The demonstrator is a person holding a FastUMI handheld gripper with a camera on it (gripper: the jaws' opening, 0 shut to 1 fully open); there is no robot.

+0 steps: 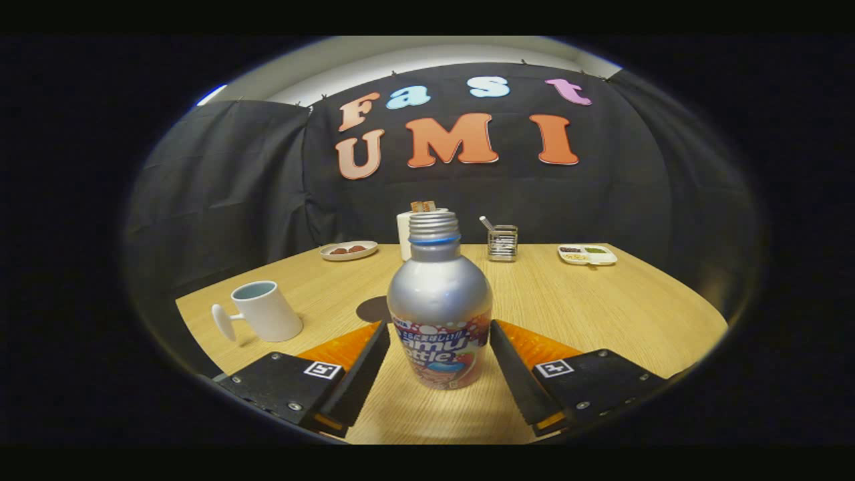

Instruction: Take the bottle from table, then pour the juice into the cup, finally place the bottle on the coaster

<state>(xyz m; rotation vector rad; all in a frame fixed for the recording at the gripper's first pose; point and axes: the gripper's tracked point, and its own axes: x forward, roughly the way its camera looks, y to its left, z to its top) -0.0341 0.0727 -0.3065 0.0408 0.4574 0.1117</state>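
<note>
A silver bottle (439, 300) with a printed label and an uncapped threaded neck stands upright between my fingers. My gripper (439, 329) is shut on it, with both fingertips (379, 334) pressed against the sides of its body at label height. A white cup (267, 311) with its handle turned left sits on the wooden table (601, 307), beyond my left finger and to its left. Just behind the bottle on its left lies a dark round coaster (369, 308), partly hidden by the bottle.
Along the table's far edge stand a small plate of food (348, 250), a white box (405, 234) behind the bottle's neck, a wire holder with a utensil (501, 242) and a divided white dish (587, 254). Black cloth walls close in the back and sides.
</note>
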